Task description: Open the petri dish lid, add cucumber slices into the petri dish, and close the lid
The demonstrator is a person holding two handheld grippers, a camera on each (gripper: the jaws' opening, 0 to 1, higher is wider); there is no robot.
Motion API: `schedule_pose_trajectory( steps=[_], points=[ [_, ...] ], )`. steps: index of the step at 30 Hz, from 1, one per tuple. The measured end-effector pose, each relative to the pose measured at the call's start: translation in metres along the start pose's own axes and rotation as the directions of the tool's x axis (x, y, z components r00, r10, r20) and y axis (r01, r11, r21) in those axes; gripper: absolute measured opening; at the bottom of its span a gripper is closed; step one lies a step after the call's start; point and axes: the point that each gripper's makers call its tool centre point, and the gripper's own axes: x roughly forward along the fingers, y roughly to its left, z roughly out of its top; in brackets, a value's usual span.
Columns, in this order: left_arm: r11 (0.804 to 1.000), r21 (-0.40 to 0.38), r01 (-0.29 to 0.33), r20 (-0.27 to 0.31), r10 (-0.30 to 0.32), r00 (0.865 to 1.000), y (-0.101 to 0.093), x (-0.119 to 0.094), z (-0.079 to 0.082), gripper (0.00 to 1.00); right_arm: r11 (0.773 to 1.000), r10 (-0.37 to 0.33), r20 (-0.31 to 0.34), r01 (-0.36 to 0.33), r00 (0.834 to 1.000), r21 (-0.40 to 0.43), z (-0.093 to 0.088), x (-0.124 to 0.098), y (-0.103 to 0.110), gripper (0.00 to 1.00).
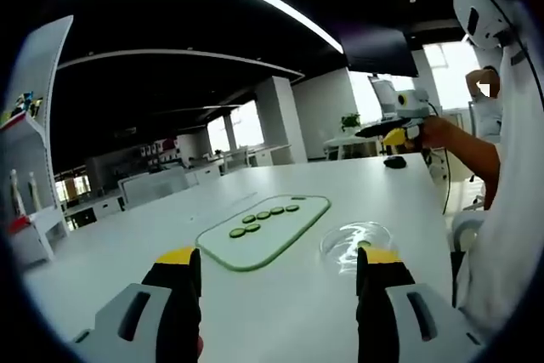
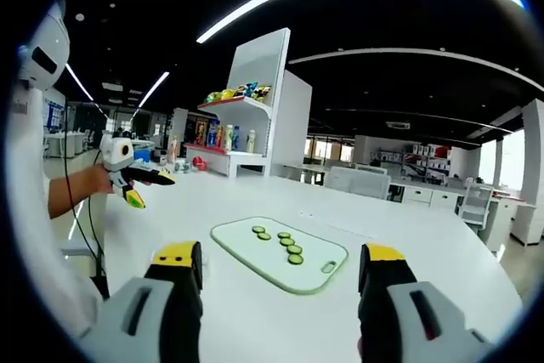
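A pale green cutting board [image 1: 270, 235] lies on the white table [image 1: 280, 320], with several cucumber slices [image 1: 263, 214] in a row on it. Just right of the board lies a clear petri dish [image 1: 347, 242], partly behind my left gripper's right jaw. My left gripper [image 1: 279, 263] hangs open and empty in front of both. My right gripper [image 1: 379, 134] is held high over the table's far right by a hand. In the right gripper view, the board [image 2: 319, 271] and slices [image 2: 281, 241] lie ahead of my open, empty right gripper [image 2: 280, 263]. My left gripper [image 2: 151, 188] is raised at the left.
A person in white [image 1: 510, 210] stands at the table's edge. A small black object [image 1: 395, 161] lies far back on the table. A white shelf [image 2: 242, 138] with colourful items stands behind the table, with desks and chairs further off.
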Motion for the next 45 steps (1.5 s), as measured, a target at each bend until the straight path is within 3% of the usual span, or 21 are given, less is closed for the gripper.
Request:
schedule_pose_trajectory(
  steps=[7,19,25,45],
  points=[
    [0.999,-0.006,-0.041,0.017,0.041,0.999,0.004,-0.008,0.005,0.75,1.0,-0.019,0.008,0.019,1.0,0.006,0.001,-0.011,-0.005,0.75],
    [0.988,-0.047,-0.146,0.052,0.148,0.988,0.027,-0.034,0.01,0.74,0.994,-0.093,0.012,0.092,0.996,0.067,-0.009,-0.031,-0.013,0.75],
    [0.984,-0.059,-0.168,0.038,0.17,0.985,0.035,-0.037,0.003,0.74,0.992,-0.108,0.01,0.107,0.994,0.074,-0.01,-0.035,-0.014,0.75],
    [0.977,-0.079,-0.197,0.071,0.202,0.977,0.044,-0.048,0.004,0.74,0.988,-0.132,0.018,0.13,0.991,0.082,-0.009,-0.039,-0.023,0.74]
  ],
)
